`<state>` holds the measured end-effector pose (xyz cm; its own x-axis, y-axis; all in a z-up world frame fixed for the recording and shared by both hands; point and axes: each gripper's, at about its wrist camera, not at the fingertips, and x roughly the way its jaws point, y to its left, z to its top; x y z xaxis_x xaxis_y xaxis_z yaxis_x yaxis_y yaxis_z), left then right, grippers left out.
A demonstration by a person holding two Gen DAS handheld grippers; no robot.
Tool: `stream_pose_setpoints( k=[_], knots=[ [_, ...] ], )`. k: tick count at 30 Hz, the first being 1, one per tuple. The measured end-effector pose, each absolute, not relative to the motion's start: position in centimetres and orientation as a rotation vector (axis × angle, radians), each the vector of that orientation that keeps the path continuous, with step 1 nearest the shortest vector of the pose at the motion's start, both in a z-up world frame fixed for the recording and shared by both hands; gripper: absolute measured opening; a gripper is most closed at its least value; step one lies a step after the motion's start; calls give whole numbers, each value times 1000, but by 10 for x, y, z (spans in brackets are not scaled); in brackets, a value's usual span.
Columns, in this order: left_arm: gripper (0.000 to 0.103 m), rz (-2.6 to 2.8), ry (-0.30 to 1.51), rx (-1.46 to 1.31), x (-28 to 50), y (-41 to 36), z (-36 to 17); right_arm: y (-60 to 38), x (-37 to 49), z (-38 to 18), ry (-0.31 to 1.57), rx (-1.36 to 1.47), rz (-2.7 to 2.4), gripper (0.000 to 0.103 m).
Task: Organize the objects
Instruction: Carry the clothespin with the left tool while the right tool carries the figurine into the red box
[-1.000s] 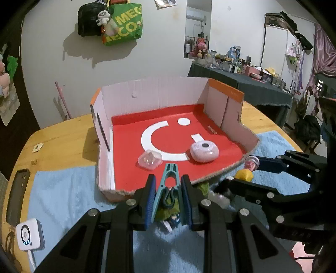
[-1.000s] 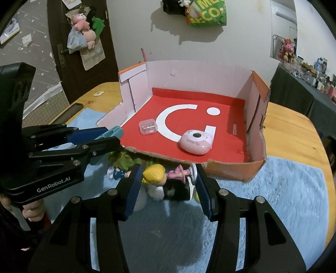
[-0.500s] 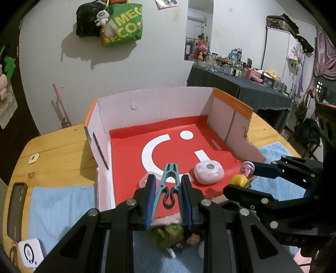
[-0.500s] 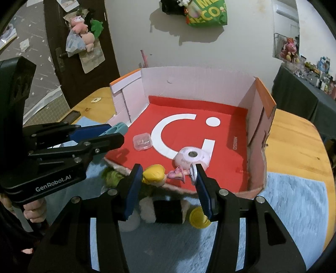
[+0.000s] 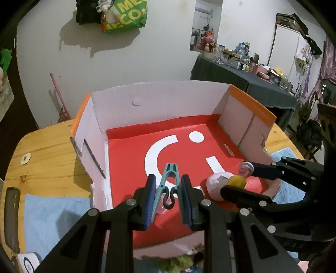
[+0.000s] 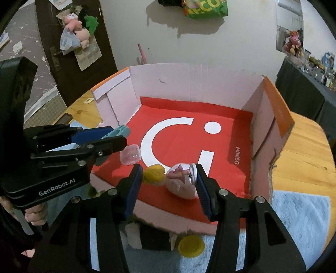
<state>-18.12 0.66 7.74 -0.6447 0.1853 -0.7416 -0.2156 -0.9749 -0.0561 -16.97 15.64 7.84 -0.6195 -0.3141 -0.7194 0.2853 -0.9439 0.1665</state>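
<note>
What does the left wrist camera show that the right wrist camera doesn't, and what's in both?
Only the left wrist view shows the teal clothespin whole, clamped in the left gripper, and a white device at the table's near corner. Only the right wrist view shows the yellow lid and a black-and-white block on the blue cloth. Both show the red-floored box, the pink round case and the blonde figurine in the right gripper.

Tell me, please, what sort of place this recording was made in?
Most likely a lived-in home room: a wooden table with a cardboard box, a shopping bag hung on the wall, and a cluttered side table of knick-knacks.
</note>
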Motion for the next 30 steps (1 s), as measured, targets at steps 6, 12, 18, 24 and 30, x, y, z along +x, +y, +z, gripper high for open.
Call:
stream_pose_setpoints(
  k=[6,12,18,24,30],
  knots=[
    [25,2649,35,-1260,-203,4,69,158,-188,75,-72,1195,-2556,48],
    [25,2662,48,-1314,-223,2,61,159,-206,67,-82,1255,-2561,48],
    [25,2640,29,-1390,-241,-3,51,163,-223,62,-127,1324,-2555,48],
    [25,2627,34,-1447,-249,-5,38,161,-234,56,-126,1381,-2542,48],
    [25,2625,41,-1459,-249,-6,34,163,-241,46,-127,1434,-2521,48]
  ],
)
